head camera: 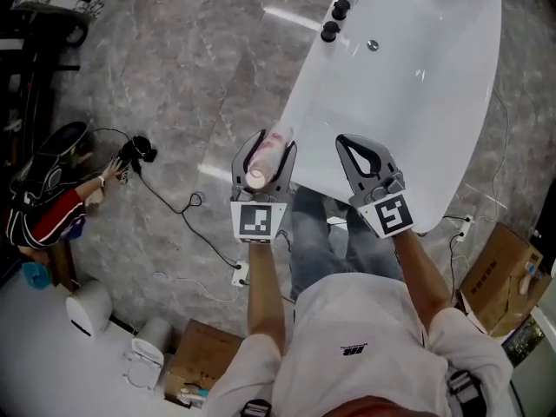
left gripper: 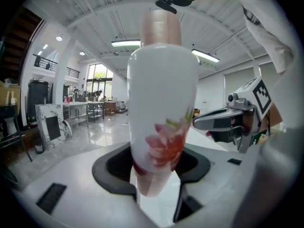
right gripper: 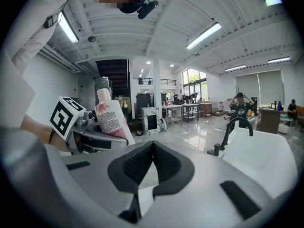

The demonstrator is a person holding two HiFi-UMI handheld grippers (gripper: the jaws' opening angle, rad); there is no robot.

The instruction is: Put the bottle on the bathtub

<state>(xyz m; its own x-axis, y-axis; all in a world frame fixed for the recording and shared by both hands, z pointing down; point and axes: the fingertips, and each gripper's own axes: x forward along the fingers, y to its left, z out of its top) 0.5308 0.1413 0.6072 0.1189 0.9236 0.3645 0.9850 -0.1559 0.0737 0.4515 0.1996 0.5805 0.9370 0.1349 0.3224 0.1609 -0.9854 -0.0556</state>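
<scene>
A white bottle (head camera: pixel 263 156) with a pink flower print and a pale pink cap stands upright between the jaws of my left gripper (head camera: pixel 263 151), which is shut on it. In the left gripper view the bottle (left gripper: pixel 162 103) fills the middle, cap up. It is held in the air just off the near left rim of the white bathtub (head camera: pixel 408 85). My right gripper (head camera: pixel 367 152) is shut with nothing in it, over the tub's near rim. From the right gripper view the bottle (right gripper: pixel 109 117) shows at the left and the tub (right gripper: pixel 259 163) at the right.
Black taps (head camera: pixel 340 9) line the tub's far left rim, with a black spout (right gripper: pixel 233 127). A person in red (head camera: pixel 48 198) crouches on the grey floor at the left beside cables (head camera: pixel 178 205). Cardboard boxes (head camera: pixel 499 272) stand at the right and bottom.
</scene>
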